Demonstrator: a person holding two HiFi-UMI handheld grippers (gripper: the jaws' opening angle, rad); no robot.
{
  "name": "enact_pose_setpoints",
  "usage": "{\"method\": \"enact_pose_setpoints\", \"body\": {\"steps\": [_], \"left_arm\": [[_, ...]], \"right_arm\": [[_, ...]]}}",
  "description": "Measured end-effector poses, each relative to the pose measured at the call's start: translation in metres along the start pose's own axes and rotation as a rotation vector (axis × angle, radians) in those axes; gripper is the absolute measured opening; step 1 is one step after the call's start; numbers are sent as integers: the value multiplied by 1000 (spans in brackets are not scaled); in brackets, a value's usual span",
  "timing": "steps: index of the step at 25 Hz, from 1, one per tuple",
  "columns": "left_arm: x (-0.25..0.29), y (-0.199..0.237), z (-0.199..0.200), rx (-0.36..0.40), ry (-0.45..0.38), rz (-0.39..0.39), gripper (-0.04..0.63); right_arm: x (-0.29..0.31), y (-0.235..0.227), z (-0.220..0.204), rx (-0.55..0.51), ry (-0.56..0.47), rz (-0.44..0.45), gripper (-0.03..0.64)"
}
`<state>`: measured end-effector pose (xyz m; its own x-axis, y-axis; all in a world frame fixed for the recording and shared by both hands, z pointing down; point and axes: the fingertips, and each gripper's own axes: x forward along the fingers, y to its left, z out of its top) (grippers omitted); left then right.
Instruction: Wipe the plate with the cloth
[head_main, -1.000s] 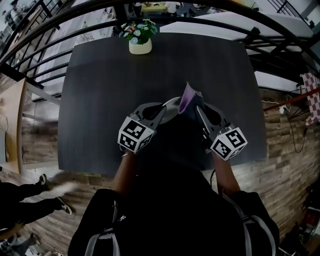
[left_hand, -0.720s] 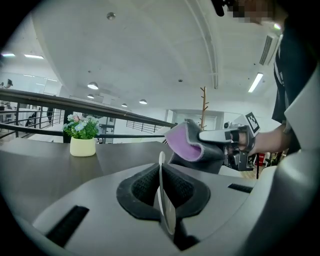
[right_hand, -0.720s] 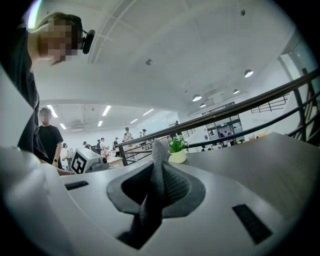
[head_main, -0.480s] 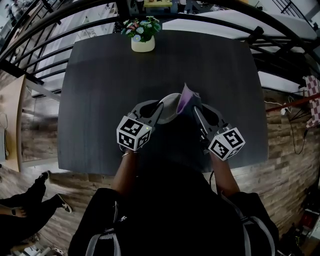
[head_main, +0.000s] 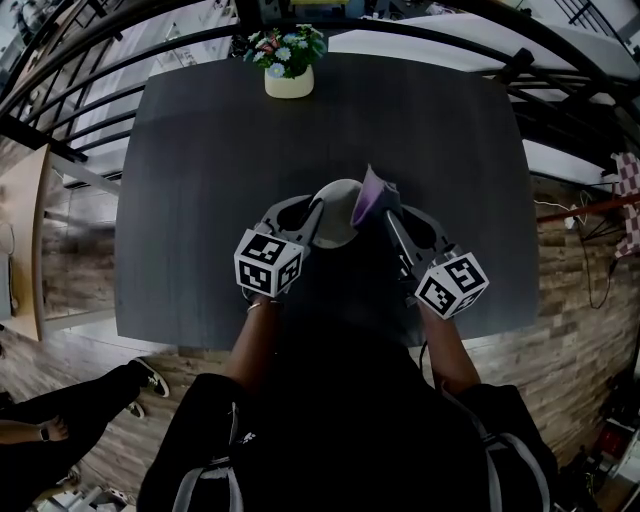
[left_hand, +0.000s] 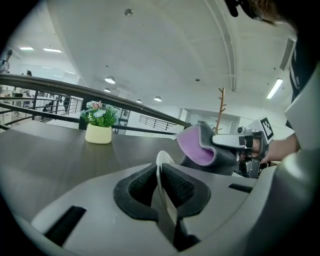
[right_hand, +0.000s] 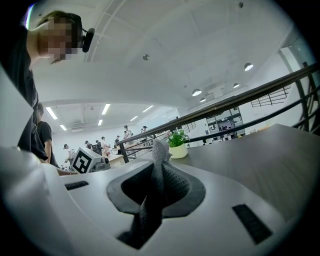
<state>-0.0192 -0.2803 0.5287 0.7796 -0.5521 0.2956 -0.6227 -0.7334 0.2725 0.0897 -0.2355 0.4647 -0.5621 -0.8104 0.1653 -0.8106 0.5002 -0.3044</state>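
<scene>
A pale plate (head_main: 338, 212) stands on edge above the dark table (head_main: 200, 180), just ahead of me. My left gripper (head_main: 318, 214) has the plate's rim (left_hand: 162, 167) between its pads, which touch it while the jaws are opening. My right gripper (head_main: 386, 212) is shut on a grey and purple cloth (head_main: 372, 193). The cloth hangs folded against the plate's right side. From the left gripper view the cloth (left_hand: 201, 148) bulges just right of the plate. In the right gripper view its grey fold (right_hand: 159, 167) fills the gap between the pads.
A cream pot of flowers (head_main: 288, 64) stands at the table's far edge. Dark railings (head_main: 80, 70) curve round the far side. A person's legs (head_main: 70, 405) are on the wooden floor at lower left.
Both grippers have sunk a little with the plate and the cloth still together. The plate has rolled and shows more of its face. The person at lower left has walked on.
</scene>
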Motion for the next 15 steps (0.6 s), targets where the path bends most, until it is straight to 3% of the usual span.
{"method": "enact_pose_setpoints", "body": {"steps": [7,15], "left_arm": [[7,7,-10,-10,38,30,37],[14,12,-19,42,88,55,52]], "right_arm": [[8,-4,-6,13,14,5,41],[17,-12,-13,11,44,0,41]]}}
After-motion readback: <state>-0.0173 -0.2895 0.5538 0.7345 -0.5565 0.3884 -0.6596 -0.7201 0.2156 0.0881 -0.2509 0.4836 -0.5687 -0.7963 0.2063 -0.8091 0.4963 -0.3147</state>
